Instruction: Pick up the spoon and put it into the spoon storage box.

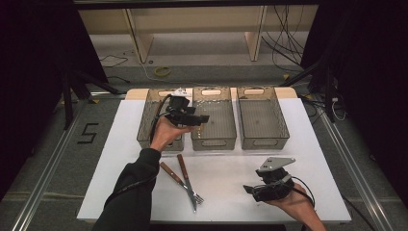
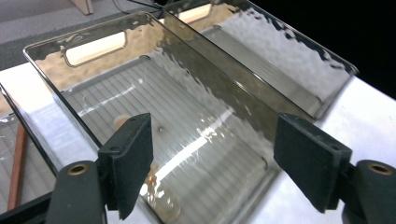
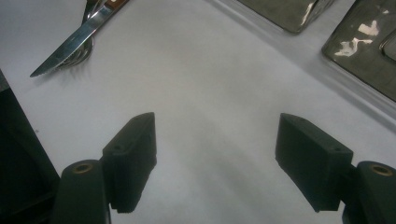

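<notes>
Three clear grey bins stand in a row at the back of the white table (image 1: pixel 231 168): left bin (image 1: pixel 143 130), middle bin (image 1: pixel 214 140), right bin (image 1: pixel 263 142). My left gripper (image 1: pixel 203 118) hangs over the near-left part of the middle bin (image 2: pixel 187 126), open, with nothing between its jaws. A brown wooden handle (image 2: pixel 17 163) lies in the left bin. A knife (image 1: pixel 186 179) and a fork (image 1: pixel 179 181) with wooden handles lie crossed at the front centre. My right gripper (image 1: pixel 248 189) rests low at the front right, open and empty (image 3: pixel 215 158), pointing towards the knife blade (image 3: pixel 70 42).
The right bin (image 2: pixel 289 60) looks empty from the left gripper view. Behind the table are wooden shelf legs (image 1: pixel 137 38) and loose cables (image 1: pixel 284 43) on the floor. Dark curtains close both sides.
</notes>
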